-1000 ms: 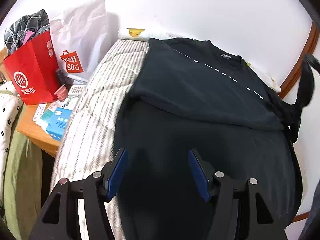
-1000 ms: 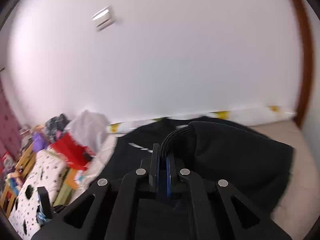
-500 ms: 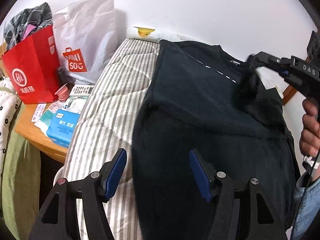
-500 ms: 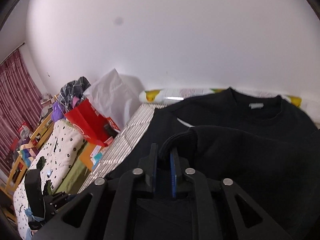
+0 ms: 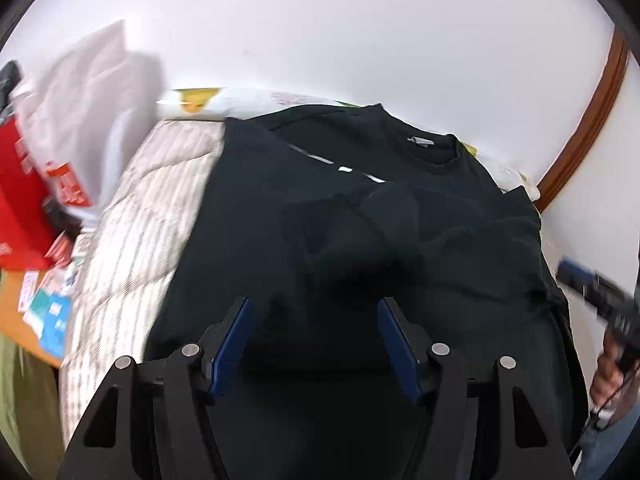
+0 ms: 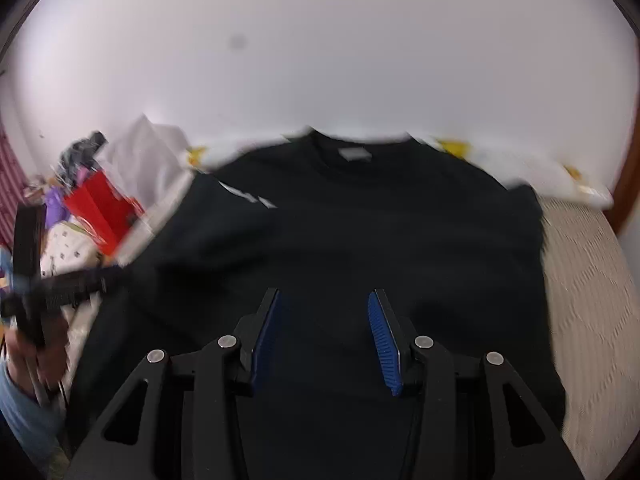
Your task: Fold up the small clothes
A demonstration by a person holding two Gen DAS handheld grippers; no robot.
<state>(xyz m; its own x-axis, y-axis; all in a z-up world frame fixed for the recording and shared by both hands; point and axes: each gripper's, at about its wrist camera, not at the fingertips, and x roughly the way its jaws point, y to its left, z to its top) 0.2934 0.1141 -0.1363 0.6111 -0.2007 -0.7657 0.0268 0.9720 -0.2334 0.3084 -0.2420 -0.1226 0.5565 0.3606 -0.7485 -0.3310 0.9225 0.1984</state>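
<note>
Left gripper (image 5: pixel 314 342): its jaws stood apart with nothing between the blue pads, hovering above the near part of the black sweatshirt (image 5: pixel 360 240); probably kept free to take the next edge.
Right gripper (image 6: pixel 324 336): its jaws had just been opening and stood parted, no cloth between the pads; the parting reads as a release of the sleeve, though the view was blurred.
Sweatshirt body: it lay spread flat on the striped mattress (image 5: pixel 132 248), hem toward the grippers and collar (image 5: pixel 424 152) toward the wall, so that the sides could be folded inward.
Folded sleeves: both sleeves lay drawn in over the chest, the cuff (image 5: pixel 390 210) of the right one resting loose near the middle; a bunched ridge remained on the right side and likely needed smoothing.
Edges: the sweatshirt's left edge ran well inside the mattress; its right edge sat close to the mattress side in the left wrist view, while the right wrist view showed bare mattress (image 6: pixel 588 280) beyond it.
Open room: bare striped cover to the left gave space for a hand to work.
Far left clutter: a red bag (image 5: pixel 20 200) and a white bag (image 5: pixel 88 112) stood beside the bed, apart from the garment.
Far end: a printed pillow (image 5: pixel 224 100) lay along the white wall, just beyond the collar.
</note>
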